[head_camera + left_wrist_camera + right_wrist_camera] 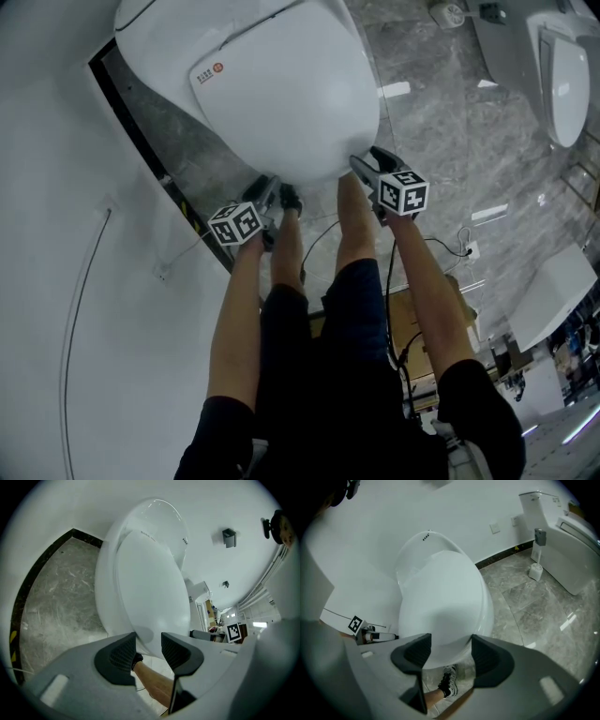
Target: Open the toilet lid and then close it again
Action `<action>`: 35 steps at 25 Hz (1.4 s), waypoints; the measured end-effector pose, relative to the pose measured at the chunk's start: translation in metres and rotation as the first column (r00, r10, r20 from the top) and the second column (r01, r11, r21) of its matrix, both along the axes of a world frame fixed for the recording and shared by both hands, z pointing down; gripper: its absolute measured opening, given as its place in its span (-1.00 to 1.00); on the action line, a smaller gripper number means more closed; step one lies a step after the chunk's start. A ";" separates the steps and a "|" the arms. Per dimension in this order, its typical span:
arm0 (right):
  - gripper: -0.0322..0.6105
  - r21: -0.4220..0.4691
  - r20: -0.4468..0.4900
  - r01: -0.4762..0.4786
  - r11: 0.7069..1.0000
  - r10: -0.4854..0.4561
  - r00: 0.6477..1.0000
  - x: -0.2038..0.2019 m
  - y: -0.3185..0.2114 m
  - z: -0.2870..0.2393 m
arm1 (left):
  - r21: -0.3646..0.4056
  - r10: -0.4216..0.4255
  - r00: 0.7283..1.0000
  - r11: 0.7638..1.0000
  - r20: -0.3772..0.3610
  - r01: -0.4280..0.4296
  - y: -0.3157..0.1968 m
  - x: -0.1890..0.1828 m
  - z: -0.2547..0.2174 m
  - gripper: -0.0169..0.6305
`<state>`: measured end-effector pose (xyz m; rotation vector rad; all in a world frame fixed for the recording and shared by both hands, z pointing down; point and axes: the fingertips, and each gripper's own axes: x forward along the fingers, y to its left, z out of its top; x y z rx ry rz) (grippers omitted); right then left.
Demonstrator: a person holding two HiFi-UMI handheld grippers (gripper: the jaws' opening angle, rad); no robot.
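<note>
Left to right: my left gripper [149, 638], released with jaws apart at the near rim of the closed toilet lid [281, 94] in the middle, then my right gripper [451, 640], equally released there; whether either touches the rim is unclear, and the head view cuts off the toilet [150, 23] at its far end.
</note>
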<state>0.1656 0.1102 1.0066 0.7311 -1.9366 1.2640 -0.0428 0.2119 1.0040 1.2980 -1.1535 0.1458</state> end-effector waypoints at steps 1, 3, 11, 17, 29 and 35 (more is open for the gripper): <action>-0.08 -0.001 0.004 -0.004 1.000 0.004 1.000 0.000 0.000 -0.001 | -0.002 -0.004 1.000 1.000 0.003 0.004 0.000 0.000 0.000 -0.45; -0.13 -0.005 0.012 -0.020 1.000 0.020 1.000 0.001 0.001 -0.004 | -0.005 -0.025 1.000 1.000 0.001 0.025 0.000 0.000 -0.001 -0.45; -0.21 -0.047 0.060 -0.098 0.994 0.101 0.993 0.003 -0.002 -0.021 | -0.011 -0.037 0.999 0.999 -0.014 0.037 0.000 -0.001 -0.013 -0.44; -0.22 -0.055 0.083 -0.151 0.987 0.156 0.984 0.004 -0.004 -0.040 | -0.028 -0.051 0.997 0.998 -0.052 0.049 0.000 0.008 -0.024 -0.43; -0.31 -0.077 0.144 -0.158 0.984 0.168 0.975 0.004 -0.011 -0.089 | -0.039 -0.160 0.969 0.987 -0.189 0.156 -0.003 0.016 -0.062 -0.44; -0.35 -0.070 0.164 -0.123 0.990 0.133 0.977 0.002 -0.017 -0.123 | -0.021 -0.204 0.960 0.979 -0.194 0.204 -0.009 0.012 -0.097 -0.45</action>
